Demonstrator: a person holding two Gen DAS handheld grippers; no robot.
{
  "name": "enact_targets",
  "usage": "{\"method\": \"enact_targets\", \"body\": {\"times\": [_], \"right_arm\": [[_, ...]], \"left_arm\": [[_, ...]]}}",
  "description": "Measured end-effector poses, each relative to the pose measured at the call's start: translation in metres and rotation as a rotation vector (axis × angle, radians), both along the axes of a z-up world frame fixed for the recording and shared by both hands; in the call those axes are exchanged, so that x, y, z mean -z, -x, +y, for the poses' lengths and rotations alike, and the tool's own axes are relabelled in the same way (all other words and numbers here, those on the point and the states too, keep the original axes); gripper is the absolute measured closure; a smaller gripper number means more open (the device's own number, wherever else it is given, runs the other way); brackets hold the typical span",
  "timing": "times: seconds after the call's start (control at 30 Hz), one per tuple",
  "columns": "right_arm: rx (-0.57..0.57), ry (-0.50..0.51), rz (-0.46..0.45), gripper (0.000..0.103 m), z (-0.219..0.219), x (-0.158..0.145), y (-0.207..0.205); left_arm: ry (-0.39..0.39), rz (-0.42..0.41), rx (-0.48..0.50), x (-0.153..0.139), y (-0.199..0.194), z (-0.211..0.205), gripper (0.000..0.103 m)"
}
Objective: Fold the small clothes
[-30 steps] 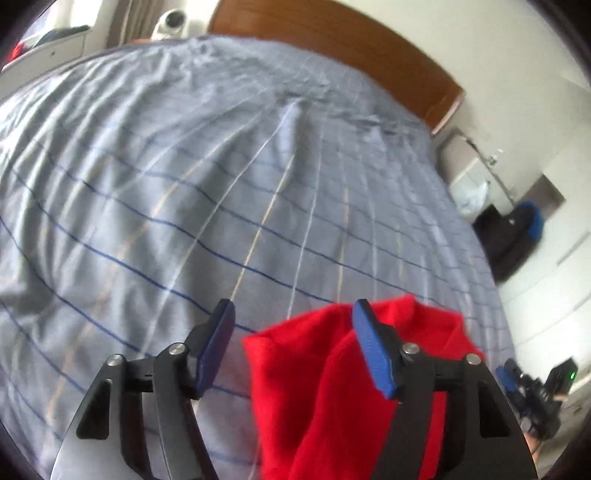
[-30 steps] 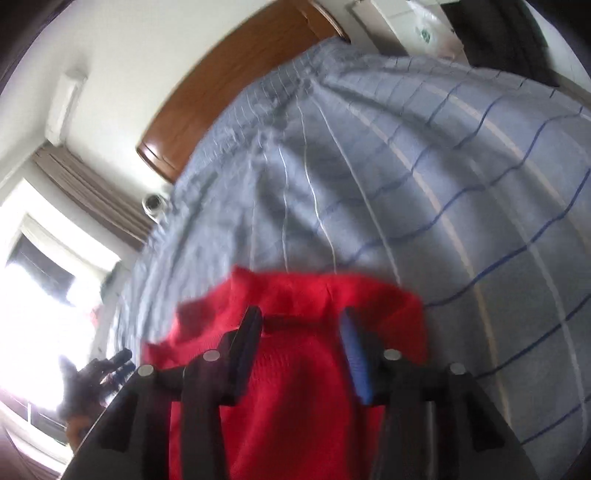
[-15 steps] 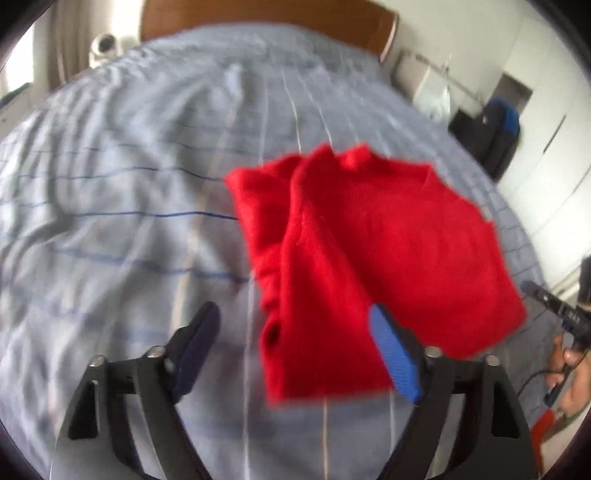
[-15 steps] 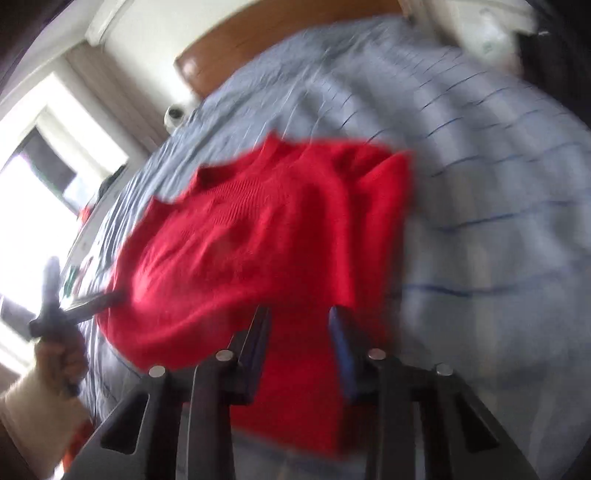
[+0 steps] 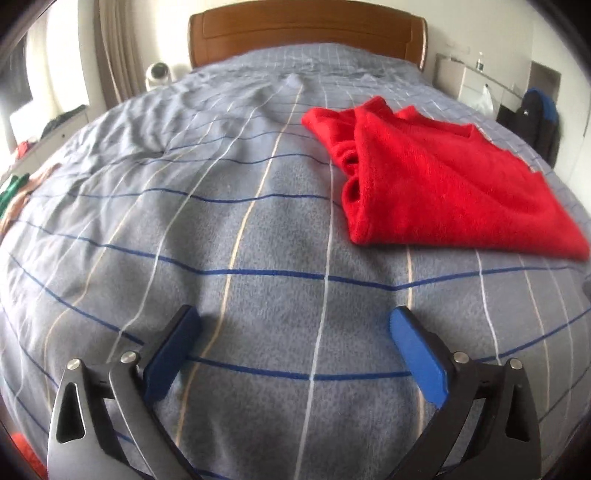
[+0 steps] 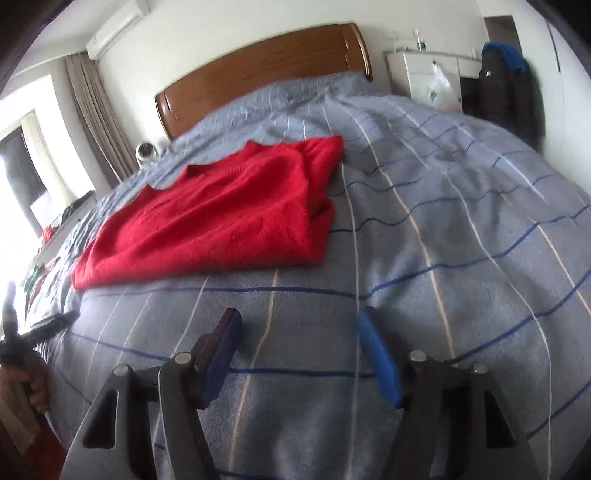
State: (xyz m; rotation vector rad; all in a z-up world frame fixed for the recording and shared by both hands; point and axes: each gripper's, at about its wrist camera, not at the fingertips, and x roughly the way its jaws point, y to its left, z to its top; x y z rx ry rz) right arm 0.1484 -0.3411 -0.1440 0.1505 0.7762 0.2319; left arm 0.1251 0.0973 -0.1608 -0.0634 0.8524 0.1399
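A folded red knit sweater (image 5: 436, 177) lies flat on the blue striped bedspread (image 5: 221, 229), toward the right in the left wrist view and toward the left (image 6: 221, 218) in the right wrist view. My left gripper (image 5: 291, 321) hangs over bare bedspread in front of the sweater, its jaws opening wide with nothing between them. My right gripper (image 6: 299, 325) is also over bare bedspread (image 6: 461, 221) in front of the sweater, its jaws opening and empty. Neither gripper touches the sweater.
A wooden headboard (image 5: 306, 29) closes the far end of the bed. A white cabinet (image 6: 432, 81) and dark jackets (image 6: 506, 85) stand beyond the bed's right side. A small round white device (image 5: 159, 74) sits near the curtain. A hand with the other gripper's handle (image 6: 22, 354) shows at far left.
Both grippers let go of the red sweater, which now lies folded on the bed, and drew back toward me. Both sets of jaws stand wider apart than before.
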Motion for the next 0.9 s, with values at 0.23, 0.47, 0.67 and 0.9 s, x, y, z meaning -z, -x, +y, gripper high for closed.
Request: {"method": "enact_targets", "body": {"times": [0.23, 0.47, 0.67, 0.9], "right_arm": [[-0.009, 0.034, -0.037, 0.032, 0.008, 0.003, 0.004], [-0.009, 0.044, -0.04, 0.031, 0.013, 0.004, 0.002], [-0.009, 0.045, -0.041, 0.031, 0.014, 0.004, 0.002], [-0.011, 0.048, -0.044, 0.03, 0.015, 0.002, 0.002]], "left_arm": [[0.005, -0.011, 0.01, -0.001, 0.01, 0.0, 0.001], [-0.002, -0.021, 0.01, 0.0, 0.01, -0.002, 0.001], [-0.014, -0.038, 0.01, 0.001, 0.013, -0.004, 0.001], [0.01, -0.032, 0.0, -0.005, 0.018, 0.001, 0.001]]}}
